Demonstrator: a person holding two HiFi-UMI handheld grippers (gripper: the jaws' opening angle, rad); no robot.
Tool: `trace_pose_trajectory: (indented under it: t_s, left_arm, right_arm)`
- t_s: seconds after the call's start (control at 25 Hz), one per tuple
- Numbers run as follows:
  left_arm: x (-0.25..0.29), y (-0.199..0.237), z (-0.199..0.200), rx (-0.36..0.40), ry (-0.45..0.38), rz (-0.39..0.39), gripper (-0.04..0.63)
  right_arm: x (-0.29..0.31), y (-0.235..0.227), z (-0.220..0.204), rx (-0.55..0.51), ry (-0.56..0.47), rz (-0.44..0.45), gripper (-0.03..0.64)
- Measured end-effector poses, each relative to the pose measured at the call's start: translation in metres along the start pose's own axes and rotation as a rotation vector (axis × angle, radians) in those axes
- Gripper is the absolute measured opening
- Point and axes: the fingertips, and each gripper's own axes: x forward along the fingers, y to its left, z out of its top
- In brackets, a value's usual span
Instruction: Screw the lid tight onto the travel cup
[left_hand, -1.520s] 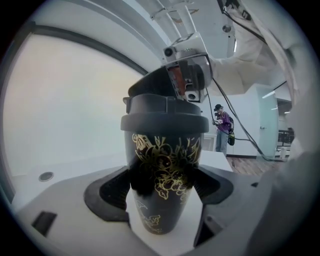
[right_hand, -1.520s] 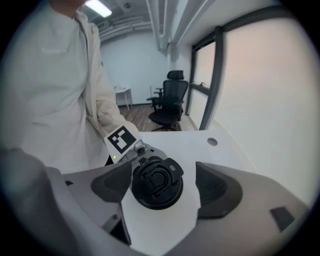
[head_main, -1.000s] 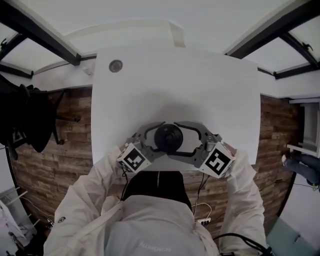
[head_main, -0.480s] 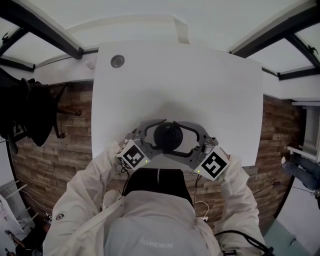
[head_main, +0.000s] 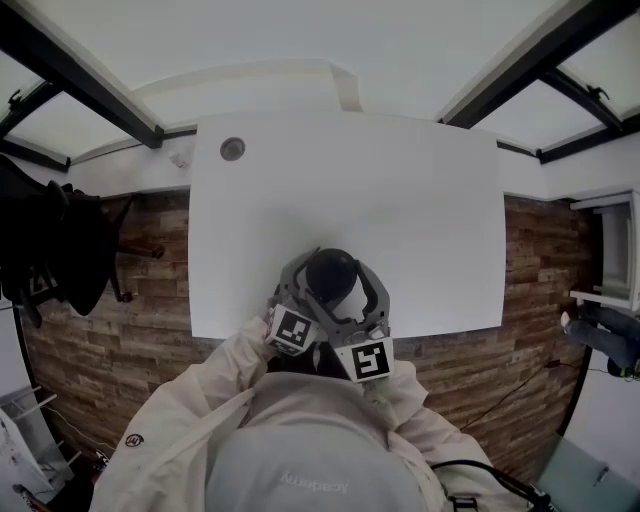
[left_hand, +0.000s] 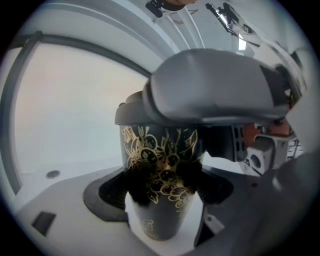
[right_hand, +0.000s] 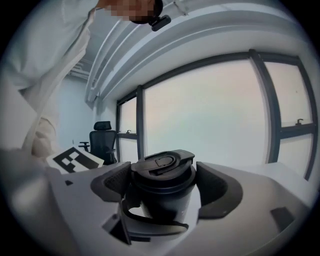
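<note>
Clamping cup (left_hand: 161, 146), left tongs (left_hand: 167, 184); right tongs (right_hand: 164, 189) clamp lid (right_hand: 162, 164).

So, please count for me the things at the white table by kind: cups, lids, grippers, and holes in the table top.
travel cup: 1
lid: 1
grippers, the left gripper and the right gripper: 2
cable hole in the table: 1
Total: 5
</note>
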Motion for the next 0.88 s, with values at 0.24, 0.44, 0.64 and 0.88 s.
trace_pose_trajectory:
  t_s: [0.24, 0.44, 0.64, 0.88]
  left_arm:
    - [0.001, -0.005, 0.003, 0.008, 0.003, -0.059, 0.4]
    - [-0.001, -0.01, 0.004, 0.064, 0.01, -0.238, 0.4]
    - [0.0, -0.011, 0.01, 0.102, -0.016, -0.419, 0.4]
    - [-0.006, -0.013, 0.006, 0.13, -0.014, -0.586, 0.4]
  right_arm:
    - [-0.011, -0.005, 0.017, 0.14, -0.071, -0.024, 0.385]
    - [-0.017, -0.009, 0.013, 0.133, -0.031, 0.252, 0.385]
    - [-0.013, -0.008, -0.013, -0.028, 0.129, 0.548, 0.386]
    - [0.0, 0.009, -0.016, -0.139, 0.153, 0.86, 0.386]
